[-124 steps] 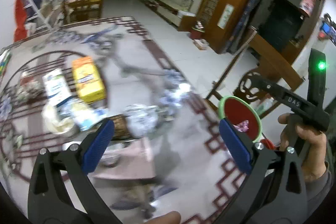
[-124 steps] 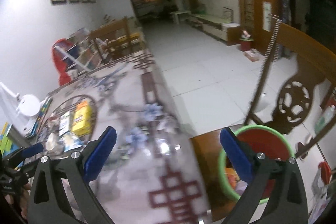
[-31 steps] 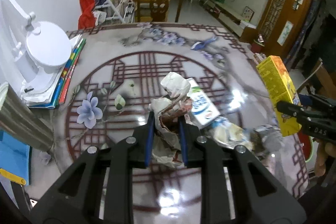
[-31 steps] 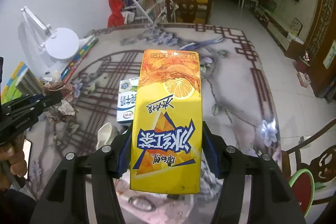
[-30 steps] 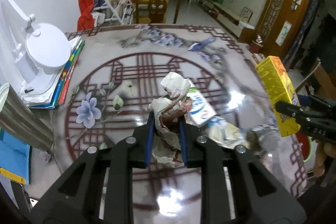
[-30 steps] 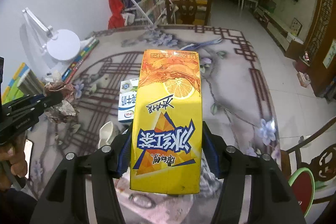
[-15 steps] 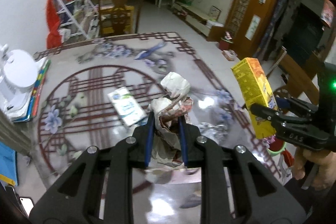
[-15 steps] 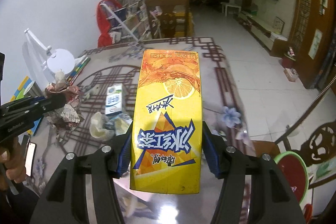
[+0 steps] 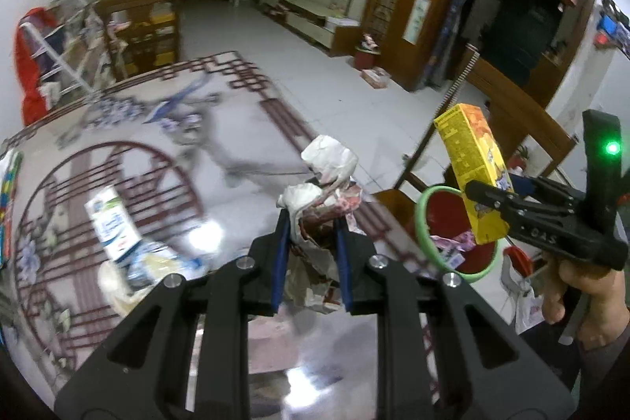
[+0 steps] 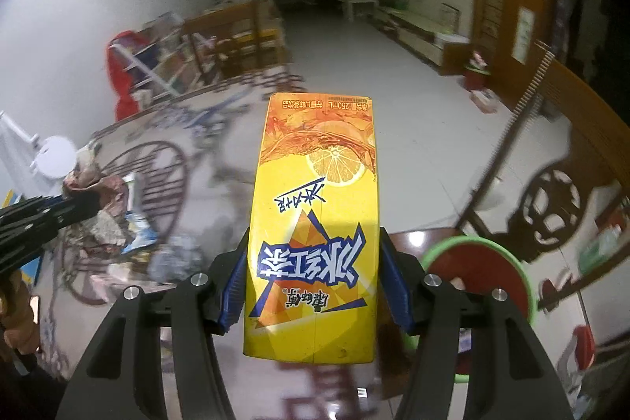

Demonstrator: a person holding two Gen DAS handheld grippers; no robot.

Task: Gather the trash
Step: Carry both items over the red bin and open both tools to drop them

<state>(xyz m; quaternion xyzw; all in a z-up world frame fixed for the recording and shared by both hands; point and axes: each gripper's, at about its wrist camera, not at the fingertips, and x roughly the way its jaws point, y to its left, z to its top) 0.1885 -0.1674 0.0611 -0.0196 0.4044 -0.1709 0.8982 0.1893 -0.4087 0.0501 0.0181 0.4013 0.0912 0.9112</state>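
Note:
My left gripper (image 9: 310, 223) is shut on a crumpled paper wad (image 9: 327, 176), held above the table near its right edge. My right gripper (image 10: 315, 274) is shut on a yellow lemon tea carton (image 10: 315, 223), held upright; the carton also shows in the left wrist view (image 9: 474, 172), over the bin. The red bin with a green rim (image 9: 423, 223) stands beside the table and holds some wrappers; it also shows in the right wrist view (image 10: 478, 274), right of the carton. A white milk carton (image 9: 112, 227) and crumpled wrappers (image 9: 149, 262) lie on the table.
The glossy patterned table (image 9: 220, 128) fills the left and bottom. A carved wooden chair (image 10: 559, 199) stands behind the bin. A white lamp base (image 10: 55, 156) and books sit at the table's far left. Tiled floor lies beyond.
Both grippers have swung right from the table's middle toward the bin, each still holding its item. The bin has come into view beside the carton.

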